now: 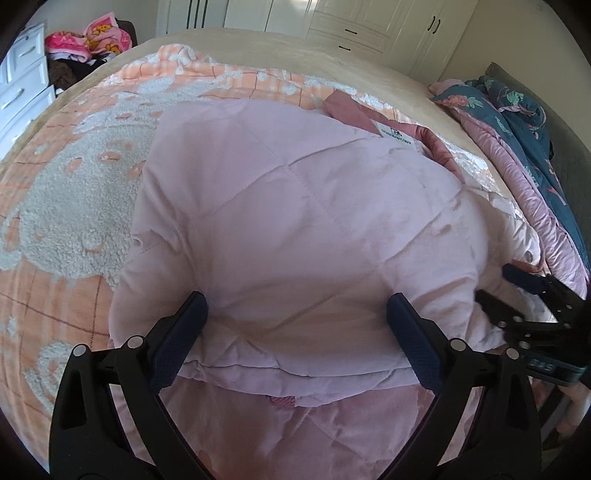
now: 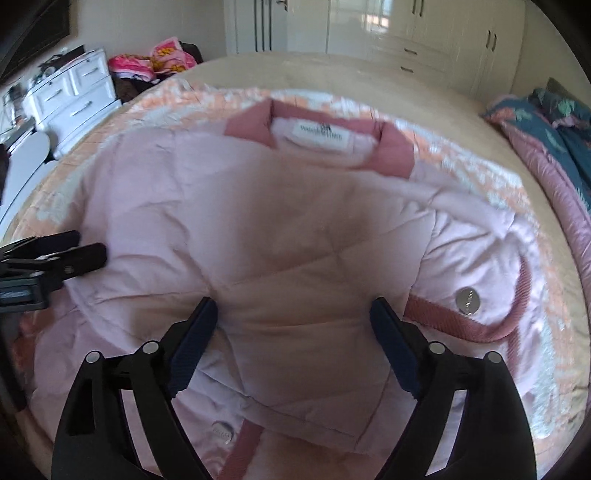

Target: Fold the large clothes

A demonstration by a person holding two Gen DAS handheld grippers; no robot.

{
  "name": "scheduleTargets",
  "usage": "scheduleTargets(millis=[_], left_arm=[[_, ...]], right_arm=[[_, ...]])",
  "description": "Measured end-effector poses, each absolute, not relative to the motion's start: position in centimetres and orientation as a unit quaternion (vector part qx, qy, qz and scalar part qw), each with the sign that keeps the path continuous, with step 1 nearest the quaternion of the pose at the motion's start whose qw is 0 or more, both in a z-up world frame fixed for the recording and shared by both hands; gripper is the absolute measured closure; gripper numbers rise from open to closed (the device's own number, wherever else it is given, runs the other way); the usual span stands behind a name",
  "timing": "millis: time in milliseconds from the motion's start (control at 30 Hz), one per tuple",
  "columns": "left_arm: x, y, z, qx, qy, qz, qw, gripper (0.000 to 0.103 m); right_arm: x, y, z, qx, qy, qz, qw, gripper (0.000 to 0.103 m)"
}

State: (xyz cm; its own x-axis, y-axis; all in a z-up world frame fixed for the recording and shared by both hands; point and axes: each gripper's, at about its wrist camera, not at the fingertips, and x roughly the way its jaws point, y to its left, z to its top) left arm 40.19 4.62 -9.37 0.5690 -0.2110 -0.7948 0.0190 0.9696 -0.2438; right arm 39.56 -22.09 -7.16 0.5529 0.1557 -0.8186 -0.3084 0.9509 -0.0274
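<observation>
While one pink jacket (image 1: 295, 221) lies folded (bed beneath), two grippers, left gripper (image 1: 295, 314) and right gripper (image 2: 293, 317), gape wide.

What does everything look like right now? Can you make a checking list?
Surface: bed with peach blanket.
Job's things: pink quilted jacket lies spread out, lining up, label by collar.
Clutter: floral bedding at bed's edge; bright clothes pile.
Grippers: left hand-held gripper open over the jacket's folded edge; right hand-held gripper open above the jacket.
Cables: nothing seen.
Surroundings: white wardrobes, white drawers.
</observation>
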Motion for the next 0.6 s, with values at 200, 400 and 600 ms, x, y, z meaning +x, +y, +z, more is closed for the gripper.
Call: scheduleTargets(millis=[200, 400, 600], left_arm=[[40.2, 4.4, -9.3, -0.100, 0.461, -0.063, 0.879, 0.011], [39.6, 4.6, -8.1, -0.108, 0.469, -0.062, 0.874, 0.011], [38.7, 4.5, -7.0, -0.116, 0.472, -0.062, 0.872, 0.009]], right_arm=[[39.8, -22.3, -8.1, -0.080, 0.450, 0.123, 0.881, 0.015], [38.7, -23.0, -6.8, -0.058, 0.443, 0.129, 0.885, 0.014], [36.9, -24.2, -5.1, -0.033, 0.434, 0.122, 0.892, 0.006]])
